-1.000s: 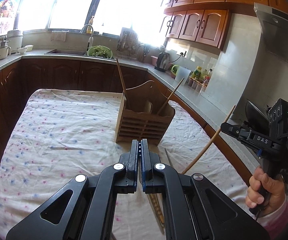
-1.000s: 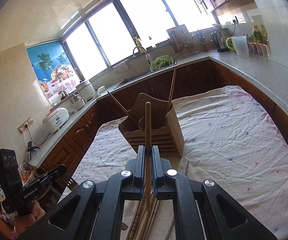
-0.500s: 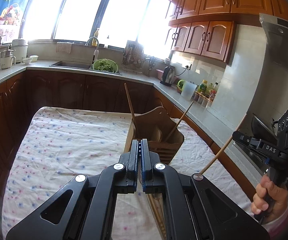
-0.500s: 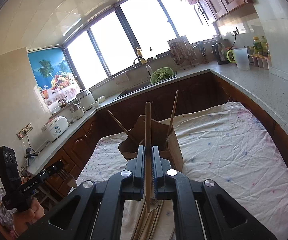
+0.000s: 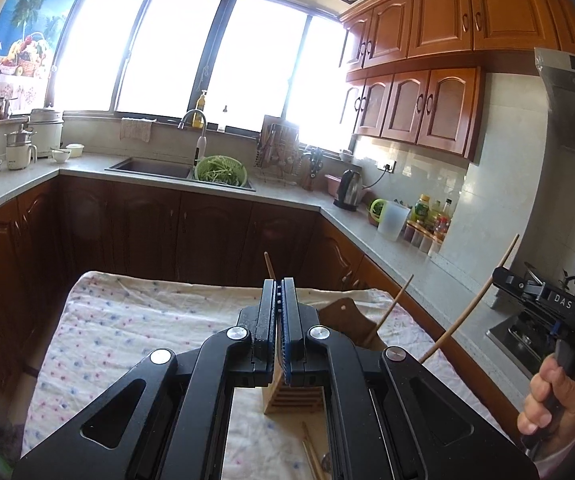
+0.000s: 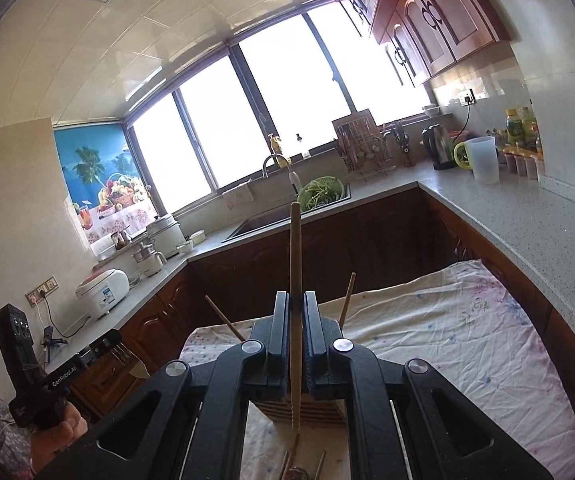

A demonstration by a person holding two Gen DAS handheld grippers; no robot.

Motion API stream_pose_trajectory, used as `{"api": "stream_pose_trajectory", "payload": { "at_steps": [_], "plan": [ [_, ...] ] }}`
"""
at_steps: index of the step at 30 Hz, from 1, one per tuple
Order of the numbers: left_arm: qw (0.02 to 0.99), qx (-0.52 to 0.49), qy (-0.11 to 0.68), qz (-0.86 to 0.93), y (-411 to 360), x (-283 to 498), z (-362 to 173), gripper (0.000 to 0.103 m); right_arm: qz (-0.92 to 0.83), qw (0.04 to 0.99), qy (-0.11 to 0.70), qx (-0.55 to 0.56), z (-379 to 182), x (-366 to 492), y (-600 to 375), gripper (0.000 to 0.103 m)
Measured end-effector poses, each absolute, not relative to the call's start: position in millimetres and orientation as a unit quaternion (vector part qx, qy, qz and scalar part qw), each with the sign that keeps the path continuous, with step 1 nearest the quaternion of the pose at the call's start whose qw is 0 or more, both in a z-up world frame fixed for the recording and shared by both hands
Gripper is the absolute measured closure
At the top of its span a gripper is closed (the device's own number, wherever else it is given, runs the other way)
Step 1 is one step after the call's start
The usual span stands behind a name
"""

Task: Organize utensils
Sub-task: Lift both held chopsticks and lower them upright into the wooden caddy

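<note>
Right jaws: the right gripper [image 6: 296, 312] is clenched on one wooden chopstick [image 6: 295, 280], which stands upright between the pads; its tip points to 12 o'clock and its lower end hangs down in front of the holder.
Left jaws: the left gripper [image 5: 278, 300] is pressed together with only a thin slit between the pads, and nothing is between them.
Loose chopsticks: a few more chopsticks [image 5: 312, 458] lie flat on the cloth at 6 o'clock, just under the left gripper; the same ones [image 6: 285, 466] show at the bottom of the right wrist view.
Holder: the wooden utensil holder [image 5: 293, 398] stands on the worktop just behind both grippers, mostly hidden by them. Two chopsticks lean out of it, one toward 11 o'clock [image 6: 223, 322] and one toward 1 o'clock [image 6: 347, 298].
Worktop: it is covered with a white dotted cloth [image 6: 447, 332], wrinkled.
Other hand: in the left wrist view the right gripper is at 3 o'clock, with its chopstick slanting upward.
Far: sink [image 5: 151, 168] with a green colander [image 5: 220, 170] at 12 o'clock, kettle [image 5: 349, 190] at 1 o'clock.
</note>
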State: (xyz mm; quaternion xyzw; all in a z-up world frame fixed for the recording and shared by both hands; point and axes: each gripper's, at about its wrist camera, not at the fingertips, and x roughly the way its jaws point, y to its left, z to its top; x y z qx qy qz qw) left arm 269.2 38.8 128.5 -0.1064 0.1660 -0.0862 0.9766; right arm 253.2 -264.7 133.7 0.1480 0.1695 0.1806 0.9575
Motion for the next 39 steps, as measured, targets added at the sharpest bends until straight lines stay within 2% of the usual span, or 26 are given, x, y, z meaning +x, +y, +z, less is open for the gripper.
{"api": "stream_pose_trajectory", "payload": {
  "at_steps": [9, 19, 29, 39],
  "plan": [
    [0.983, -0.085, 0.15, -0.059, 26, 325, 129, 0.101, 0.164, 0.964, 0.153, 0.145, 141, 299, -263, 0.097],
    [0.981, -0.045, 0.183, -0.047, -7, 363, 79, 0.102, 0.152, 0.96, 0.184, 0.143, 86, 326, -254, 0.097],
    [0.974, -0.02, 0.216, -0.062, -31, 375, 51, 0.1, 0.161, 0.949, 0.233, 0.141, 50, 342, -240, 0.097],
    [0.971, -0.014, 0.228, -0.069, -39, 377, 47, 0.1, 0.159, 0.947, 0.239, 0.142, 51, 343, -239, 0.097]
  ]
}}
